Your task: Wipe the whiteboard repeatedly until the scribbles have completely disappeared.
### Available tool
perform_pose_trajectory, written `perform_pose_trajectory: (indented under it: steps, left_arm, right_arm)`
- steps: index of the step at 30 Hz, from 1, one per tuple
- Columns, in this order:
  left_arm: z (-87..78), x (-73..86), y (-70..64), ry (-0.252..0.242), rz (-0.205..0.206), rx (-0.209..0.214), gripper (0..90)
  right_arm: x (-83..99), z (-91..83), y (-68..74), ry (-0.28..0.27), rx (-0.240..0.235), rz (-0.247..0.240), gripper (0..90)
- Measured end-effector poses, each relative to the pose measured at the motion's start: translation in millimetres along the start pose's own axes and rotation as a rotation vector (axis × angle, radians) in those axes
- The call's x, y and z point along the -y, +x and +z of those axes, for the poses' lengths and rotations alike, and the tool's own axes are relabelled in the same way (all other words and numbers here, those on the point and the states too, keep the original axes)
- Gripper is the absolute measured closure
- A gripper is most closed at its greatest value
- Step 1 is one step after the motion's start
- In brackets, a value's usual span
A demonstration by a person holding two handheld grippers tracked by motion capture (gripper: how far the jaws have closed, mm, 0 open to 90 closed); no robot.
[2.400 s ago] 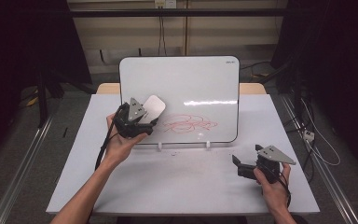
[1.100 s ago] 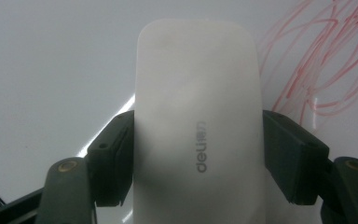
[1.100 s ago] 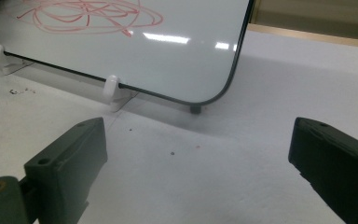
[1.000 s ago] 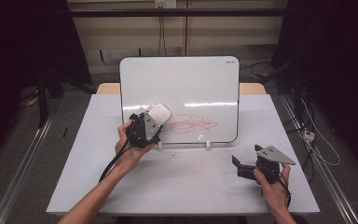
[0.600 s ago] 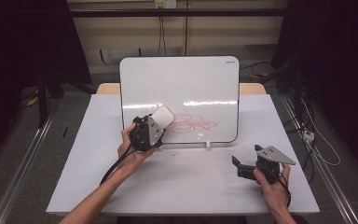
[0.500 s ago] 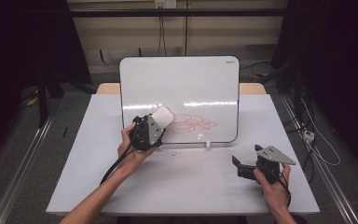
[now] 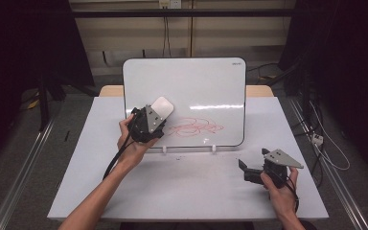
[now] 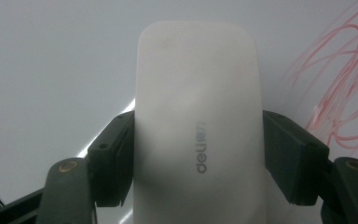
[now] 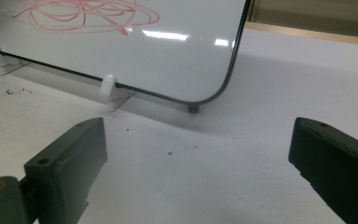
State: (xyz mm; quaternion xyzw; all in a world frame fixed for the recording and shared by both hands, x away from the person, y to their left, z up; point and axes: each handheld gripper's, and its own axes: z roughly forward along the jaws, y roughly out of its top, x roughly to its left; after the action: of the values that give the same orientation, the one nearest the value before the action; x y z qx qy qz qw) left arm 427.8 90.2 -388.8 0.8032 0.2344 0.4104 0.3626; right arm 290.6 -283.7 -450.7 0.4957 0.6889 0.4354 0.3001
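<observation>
Left tongs [image 7: 159,111] pinching the white Deli whiteboard eraser [image 8: 198,135] by its long sides, now carried rightward along the whiteboard [image 7: 191,81] from the bare left part to the near edge of the red marker scribble [image 7: 194,127]. Pad flat on the board, scribble just beside its right edge and mostly intact. Wiping apparently only beginning; next stroke likely straight across the red loops. Right tongs [image 7: 244,170] spread wide and idle, unmoved, low over the counter [image 7: 187,191], well apart from the board's lower right corner.
</observation>
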Motion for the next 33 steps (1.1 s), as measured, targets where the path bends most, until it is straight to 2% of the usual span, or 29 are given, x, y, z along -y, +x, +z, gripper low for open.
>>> perform_pose_trajectory:
  steps: [5,7,8,10,11,16,19,25,28,33]
  left_arm:
    - [1.1,0.8,-10.0,-0.004,0.008,-0.003,31.2]
    - [2.2,-0.4,-20.2,-0.004,0.028,0.008,31.2]
    - [3.0,-0.7,-25.2,-0.008,0.026,0.011,31.2]
    - [4.0,-2.2,-34.1,-0.006,0.059,0.020,31.2]
    - [4.7,-2.2,-38.7,-0.012,0.061,0.029,31.2]
    - [4.8,0.1,-58.1,-0.008,0.123,0.056,31.2]
    - [3.8,2.0,-64.3,-0.002,0.156,0.070,31.2]
    - [4.4,0.4,-59.5,0.007,0.140,0.097,31.2]
    - [4.9,-1.8,-53.1,0.005,0.129,0.088,31.2]
    - [6.9,-8.7,-30.0,-0.002,0.055,0.055,31.2]
  right_arm:
    - [-0.1,-0.4,0.3,-0.001,0.001,0.001,4.7]
    - [-0.1,-0.5,0.5,-0.002,0.000,-0.001,4.7]
    - [-0.2,-0.3,1.0,-0.003,0.000,-0.002,4.7]
    - [-0.4,-0.1,1.4,-0.002,0.000,-0.003,4.7]
    - [-0.4,-0.1,1.4,-0.002,0.000,-0.003,4.7]
    - [-0.2,0.1,0.9,-0.003,-0.001,-0.002,4.7]
    - [-0.1,-0.1,1.3,-0.002,-0.003,-0.005,4.7]
    - [0.1,0.1,0.6,-0.002,-0.003,-0.001,4.7]
    - [0.2,0.2,0.0,-0.001,-0.001,0.001,4.7]
    - [0.4,-1.2,0.0,-0.002,-0.001,0.001,4.7]
